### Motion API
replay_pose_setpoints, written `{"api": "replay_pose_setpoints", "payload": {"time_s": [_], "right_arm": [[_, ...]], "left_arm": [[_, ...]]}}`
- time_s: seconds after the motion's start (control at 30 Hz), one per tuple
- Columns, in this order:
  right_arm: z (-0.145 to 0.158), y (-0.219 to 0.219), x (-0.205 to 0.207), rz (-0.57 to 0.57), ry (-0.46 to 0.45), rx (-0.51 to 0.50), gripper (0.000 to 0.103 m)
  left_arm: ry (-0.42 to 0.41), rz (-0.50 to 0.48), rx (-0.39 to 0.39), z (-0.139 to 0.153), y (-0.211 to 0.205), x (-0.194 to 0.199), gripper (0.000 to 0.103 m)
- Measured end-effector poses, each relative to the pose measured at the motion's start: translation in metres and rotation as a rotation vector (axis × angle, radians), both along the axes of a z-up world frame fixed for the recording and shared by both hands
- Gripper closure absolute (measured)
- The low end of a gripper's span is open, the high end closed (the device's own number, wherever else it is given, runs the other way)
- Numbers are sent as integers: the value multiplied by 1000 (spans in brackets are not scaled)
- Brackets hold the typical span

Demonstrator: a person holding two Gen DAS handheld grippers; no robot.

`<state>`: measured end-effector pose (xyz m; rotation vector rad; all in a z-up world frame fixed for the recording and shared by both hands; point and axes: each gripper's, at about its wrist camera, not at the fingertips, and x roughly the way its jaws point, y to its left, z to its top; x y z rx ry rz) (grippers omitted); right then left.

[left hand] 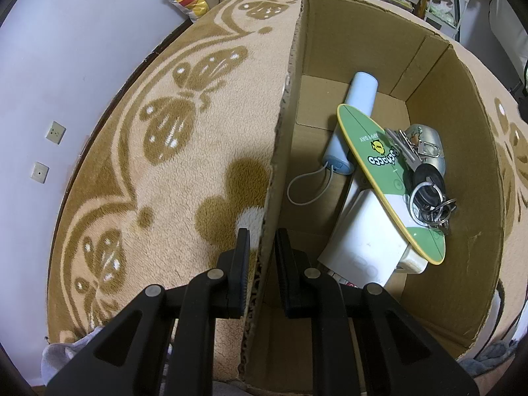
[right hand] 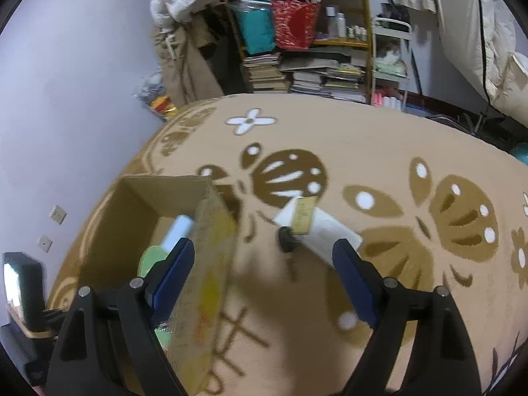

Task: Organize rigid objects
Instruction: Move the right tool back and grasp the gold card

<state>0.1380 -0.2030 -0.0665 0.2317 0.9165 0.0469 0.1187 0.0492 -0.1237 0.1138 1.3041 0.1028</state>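
Note:
An open cardboard box (left hand: pixel 330 33) stands on a tan butterfly-patterned blanket (left hand: pixel 165 165). Inside lie a pale blue cylinder (left hand: pixel 358 112) with a grey cord, a green oval board (left hand: pixel 379 165), a bunch of keys (left hand: pixel 425 191), a silver metal piece (left hand: pixel 430 142) and a white box (left hand: pixel 363 241). My left gripper (left hand: pixel 263 257) is clamped on the box's left wall, one finger on each side. My right gripper (right hand: pixel 264 264) hangs open over the blanket beside the box (right hand: pixel 138 198). Just ahead of it lie a white flat pack (right hand: pixel 330 231) with a gold label (right hand: pixel 302 214) and a small black round object (right hand: pixel 287 242).
A pale wall with two sockets (left hand: pixel 55 132) runs along the left. Beyond the blanket stands a cluttered shelf (right hand: pixel 307 43) with stacked books, bags and bottles. A white rack (right hand: pixel 391 52) stands beside it. A dark device (right hand: pixel 23 290) sits at the lower left.

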Motion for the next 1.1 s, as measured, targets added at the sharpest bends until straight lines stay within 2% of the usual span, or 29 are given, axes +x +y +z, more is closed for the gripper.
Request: {"api": "replay_pose_setpoints", "payload": {"time_s": [0.1, 0.23, 0.43, 0.5, 0.57, 0.63, 0.67, 0.73, 1.0, 1.1], "right_arm": [[-14, -12, 8, -26, 8, -9, 13], [-31, -24, 19, -34, 21, 52, 13], [-48, -27, 35, -27, 47, 82, 13], [-55, -27, 40, -30, 60, 88, 19], [-61, -28, 42, -28, 77, 110, 36], [-70, -29, 46, -33, 98, 152, 40], [-75, -30, 47, -46, 102, 177, 46], [-82, -32, 50, -70, 117, 215, 53], [-89, -35, 55, -124, 127, 255, 61], [-89, -33, 60, -119, 127, 233, 75]], "left_arm": [[0, -1, 1, 0, 0, 0, 87], [0, -3, 5, 0, 0, 0, 87], [2, 7, -10, 0, 1, 0, 87], [3, 5, -5, -1, 1, 1, 87], [4, 6, -5, -2, 2, 1, 87], [5, 6, -6, -2, 3, 1, 87], [4, 5, -5, -2, 3, 1, 87], [4, 3, -3, -2, 2, 1, 87], [4, 1, 0, -2, 2, 0, 87], [3, 0, 1, -3, 1, 0, 87]]}}
